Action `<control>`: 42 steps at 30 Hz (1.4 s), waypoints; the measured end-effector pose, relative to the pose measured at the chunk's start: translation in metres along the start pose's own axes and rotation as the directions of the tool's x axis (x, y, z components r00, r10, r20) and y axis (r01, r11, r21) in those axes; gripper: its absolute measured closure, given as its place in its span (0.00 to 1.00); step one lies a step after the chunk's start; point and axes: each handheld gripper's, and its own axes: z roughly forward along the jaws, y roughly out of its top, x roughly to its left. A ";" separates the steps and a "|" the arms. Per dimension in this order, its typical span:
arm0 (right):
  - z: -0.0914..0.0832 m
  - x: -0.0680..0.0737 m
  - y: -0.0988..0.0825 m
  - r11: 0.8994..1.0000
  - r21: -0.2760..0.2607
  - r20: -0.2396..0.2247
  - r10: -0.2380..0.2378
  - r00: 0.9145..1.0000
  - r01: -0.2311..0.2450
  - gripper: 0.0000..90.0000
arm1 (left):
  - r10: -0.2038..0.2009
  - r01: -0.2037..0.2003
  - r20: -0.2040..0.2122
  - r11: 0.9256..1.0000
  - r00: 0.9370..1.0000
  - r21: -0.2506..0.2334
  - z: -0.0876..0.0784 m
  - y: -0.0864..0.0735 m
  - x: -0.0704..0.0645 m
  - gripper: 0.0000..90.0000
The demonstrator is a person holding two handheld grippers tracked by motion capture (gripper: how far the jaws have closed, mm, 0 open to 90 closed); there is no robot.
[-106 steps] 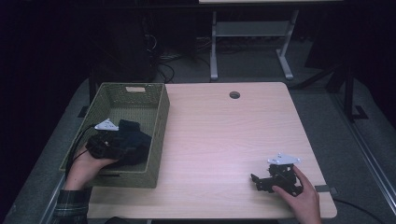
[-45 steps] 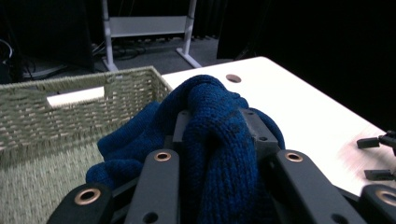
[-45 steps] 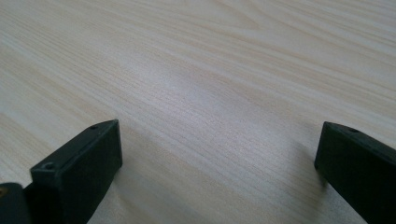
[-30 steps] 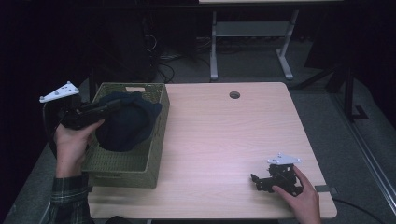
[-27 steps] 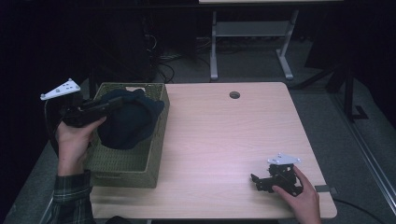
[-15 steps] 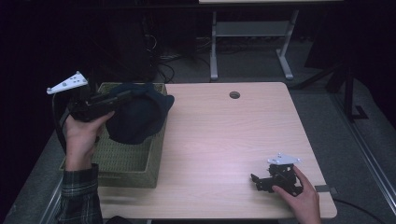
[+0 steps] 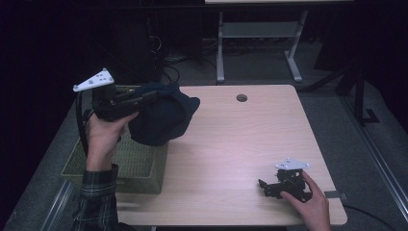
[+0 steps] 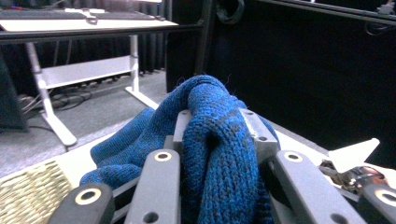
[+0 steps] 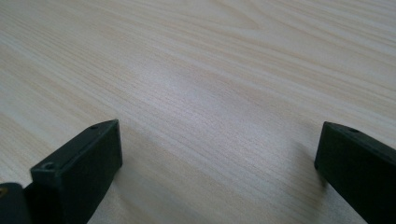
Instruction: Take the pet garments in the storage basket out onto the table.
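Left gripper [image 7: 144,98] pinches the knit [image 7: 161,120], clear of the basket [image 7: 120,161] but not yet set down; right gripper [image 7: 269,186] rests spread.

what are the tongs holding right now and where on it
The left tongs are shut on a bunched fold of the blue knit garment; the right tongs are open, holding nothing.

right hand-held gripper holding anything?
No: in the right gripper view the right hand-held gripper has its jaws standing wide apart with bare wooden table between them.
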 end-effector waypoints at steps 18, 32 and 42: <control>0.000 0.000 0.000 1.000 -0.002 -0.001 -0.001 1.000 0.001 0.01 | 0.036 -0.044 0.126 0.997 0.991 0.060 0.068 0.003 -0.031 0.79; 0.000 0.000 0.000 1.000 0.000 -0.003 -0.006 1.000 0.006 0.01 | 0.057 -0.077 0.194 0.993 0.979 0.094 0.111 -0.002 -0.052 0.80; 0.000 0.000 0.000 1.000 0.000 -0.003 -0.007 1.000 0.007 0.01 | 0.054 -0.080 0.210 0.990 0.976 0.119 0.144 -0.010 -0.060 0.80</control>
